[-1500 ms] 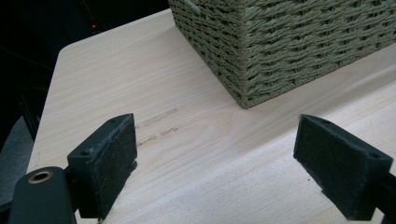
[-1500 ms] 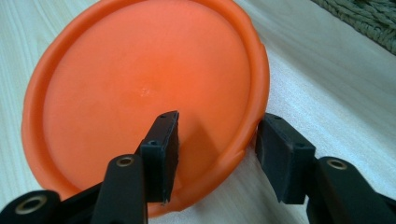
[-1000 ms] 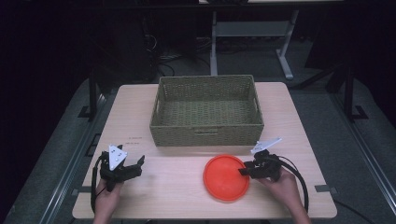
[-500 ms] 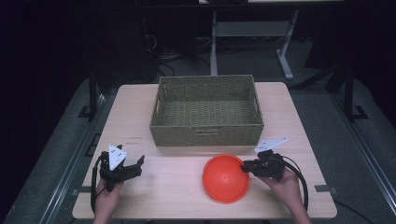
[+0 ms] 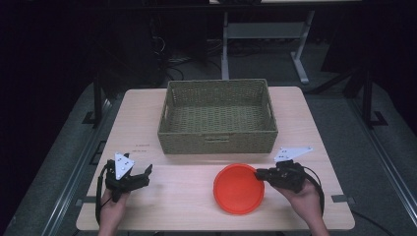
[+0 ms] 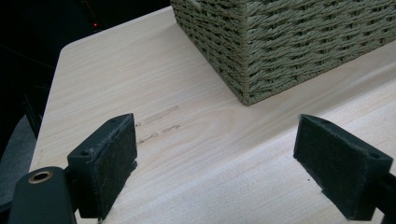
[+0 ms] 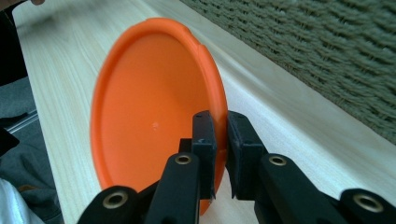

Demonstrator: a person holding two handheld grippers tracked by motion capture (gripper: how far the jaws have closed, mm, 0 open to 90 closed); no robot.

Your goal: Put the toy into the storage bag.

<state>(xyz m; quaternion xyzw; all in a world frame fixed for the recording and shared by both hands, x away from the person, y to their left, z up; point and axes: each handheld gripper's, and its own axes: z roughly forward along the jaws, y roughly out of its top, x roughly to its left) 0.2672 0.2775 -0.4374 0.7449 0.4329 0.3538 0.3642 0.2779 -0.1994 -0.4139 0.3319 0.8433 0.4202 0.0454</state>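
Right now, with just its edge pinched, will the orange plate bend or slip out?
Probably not bend: the orange plate keeps its round shape though the right gripper pinches only its rim, so it looks stiff and light. It could slip, since it looks like smooth plastic. If dropped on its edge on the table, it might roll.

Faint printed marks on table (image 6: 159, 121), perhaps text, unreadable
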